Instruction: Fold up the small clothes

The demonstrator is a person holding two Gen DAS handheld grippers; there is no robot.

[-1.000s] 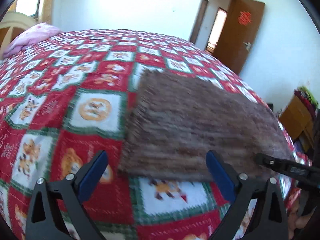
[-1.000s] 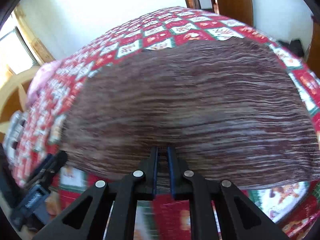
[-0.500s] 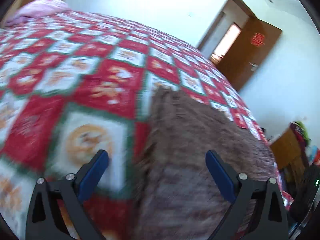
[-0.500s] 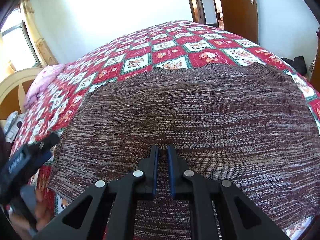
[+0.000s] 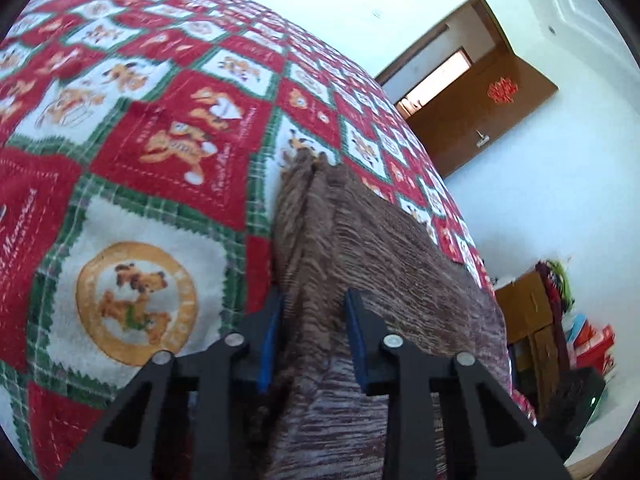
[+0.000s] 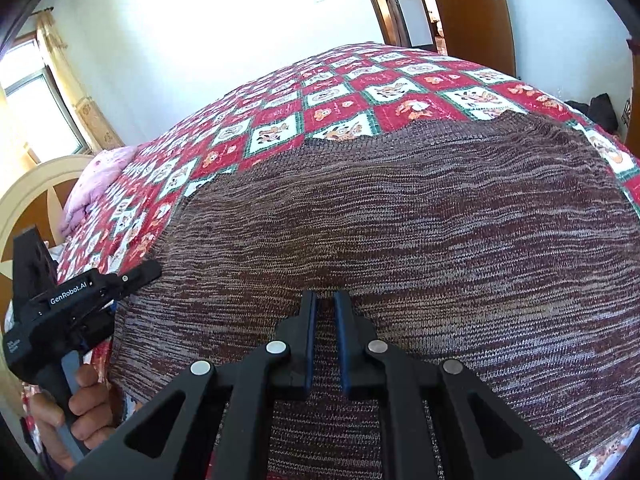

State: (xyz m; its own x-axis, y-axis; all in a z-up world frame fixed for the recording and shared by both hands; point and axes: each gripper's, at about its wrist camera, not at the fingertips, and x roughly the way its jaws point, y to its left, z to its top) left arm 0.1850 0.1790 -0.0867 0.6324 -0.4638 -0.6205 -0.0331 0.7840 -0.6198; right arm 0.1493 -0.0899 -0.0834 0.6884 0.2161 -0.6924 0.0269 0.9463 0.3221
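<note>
1. Knit garment: brown, streaked with paler thread in fine horizontal ribs, spread flat on the bed near its front edge. The far edge is uneven with a small notch.
2. Bedspread: fleecy, checked in red and white squares with green zigzag borders and cartoon dog prints.
3. Left gripper: black frame, blue pads. Its jaws have just been closing, and the garment's left edge is bunched into a raised ridge between them; the fabric fills the gap and the pads press on it.
4. Right gripper: jaws drawn almost together, clamped on a thin pinch of the garment's near hem.
5. In the right wrist view the left gripper sits at the garment's left corner, with a hand wrapped round its handle.
6. Pink pillow lies at the rounded wooden headboard.
</note>
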